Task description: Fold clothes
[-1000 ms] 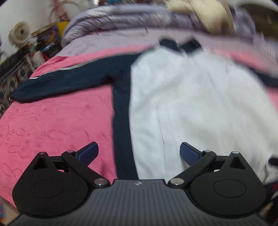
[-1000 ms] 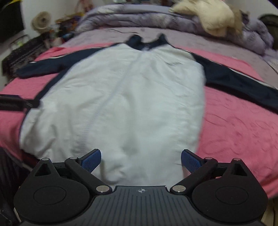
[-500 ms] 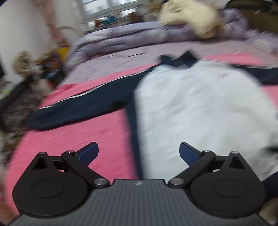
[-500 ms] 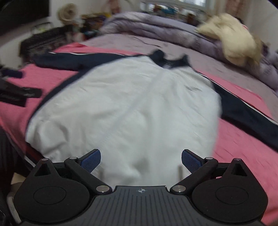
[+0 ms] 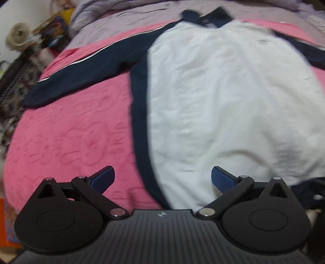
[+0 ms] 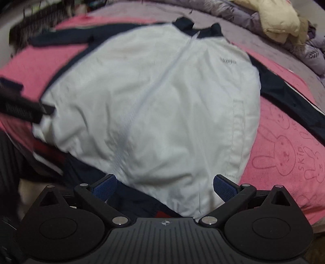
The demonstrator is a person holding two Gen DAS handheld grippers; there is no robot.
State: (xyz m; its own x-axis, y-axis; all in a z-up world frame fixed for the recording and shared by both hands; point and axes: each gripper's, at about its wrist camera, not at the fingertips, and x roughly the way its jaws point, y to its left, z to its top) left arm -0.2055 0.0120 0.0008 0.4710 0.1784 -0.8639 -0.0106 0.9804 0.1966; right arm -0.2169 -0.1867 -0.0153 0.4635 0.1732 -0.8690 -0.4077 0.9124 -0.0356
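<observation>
Up front in the left wrist view, the left gripper (image 5: 163, 177) has its blue-padded fingers (image 5: 103, 176) spread wide, grasping nothing. It hangs over the hem end of the jacket (image 5: 223, 97), which lies flat, front up, on the pink blanket (image 5: 71, 132). Between the fingers sits the navy side panel and the start of the white front. From the gripper, the jacket body runs toward 12 o'clock, where the navy collar (image 5: 205, 17) lies. One navy sleeve (image 5: 85, 75) with a thin white stripe stretches out toward 10 o'clock, its cuff resting on the blanket. Clutter (image 5: 18, 38) beside the bed shows at 10 o'clock near the frame edge, too blurred to name. A lilac sheet (image 5: 126, 16) lies beyond the pink blanket

Over in the right wrist view, the right gripper (image 6: 165, 187) is likewise released, fingers well apart and empty, hovering over the hem of the jacket (image 6: 162, 97). The zip line runs from the collar (image 6: 183, 23) at 12 o'clock down toward the gripper. The other sleeve (image 6: 288, 95) extends toward 3 o'clock across the blanket (image 6: 284, 146), whose rabbit drawings show beside the white front. The left gripper (image 6: 22, 105) enters as a dark blurred shape at 9 o'clock, near the jacket's side edge. A cream cloth (image 6: 276, 18) lies on rumpled lilac bedding (image 6: 310, 50) at 1 o'clock
</observation>
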